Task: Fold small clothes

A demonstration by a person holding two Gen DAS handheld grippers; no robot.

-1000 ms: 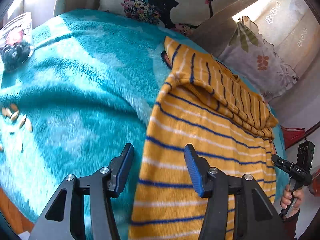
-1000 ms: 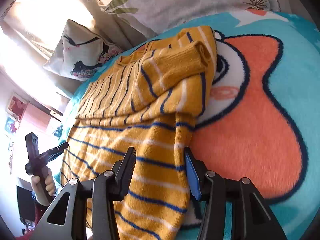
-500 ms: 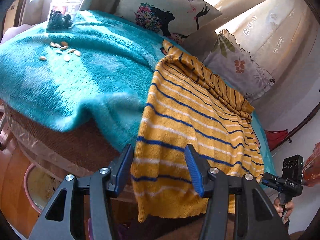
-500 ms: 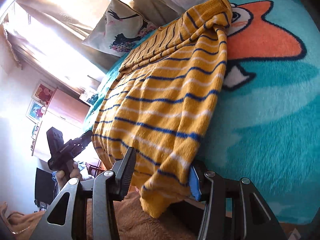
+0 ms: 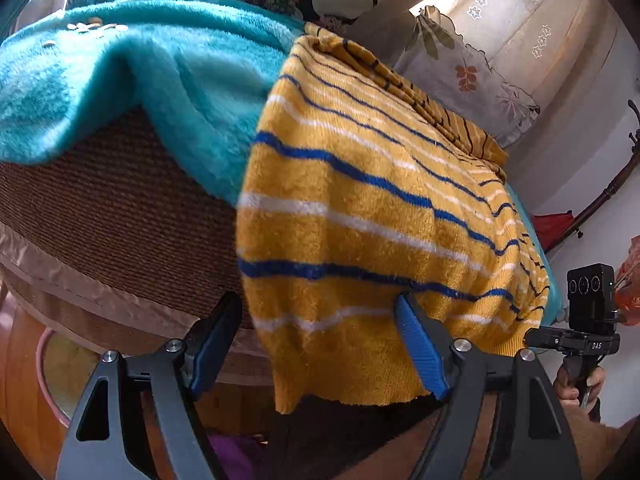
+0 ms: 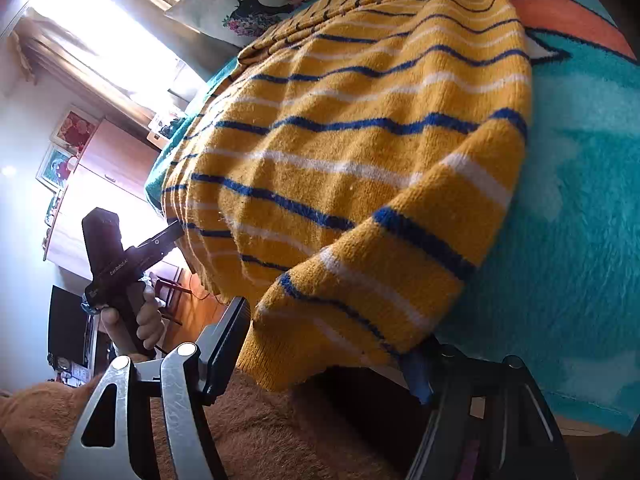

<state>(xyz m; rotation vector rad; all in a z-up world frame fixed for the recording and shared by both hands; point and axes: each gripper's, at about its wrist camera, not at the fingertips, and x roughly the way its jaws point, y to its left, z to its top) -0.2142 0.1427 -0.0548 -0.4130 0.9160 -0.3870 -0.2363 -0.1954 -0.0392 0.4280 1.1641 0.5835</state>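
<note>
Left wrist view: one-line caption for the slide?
Open left gripper straddles the hanging hem of a yellow striped sweater draped over a teal blanket.

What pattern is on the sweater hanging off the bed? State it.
Mustard yellow with blue and white horizontal stripes on the sweater, clearest in the right wrist view.

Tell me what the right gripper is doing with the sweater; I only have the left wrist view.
Observer: The right gripper is open. Its fingers sit on either side of the sweater's hanging hem corner, not clamped on it.
Operator: Report which side of the sweater that corner belongs to.
Observer: The side that runs up beside an orange cartoon patch on the blanket.
</note>
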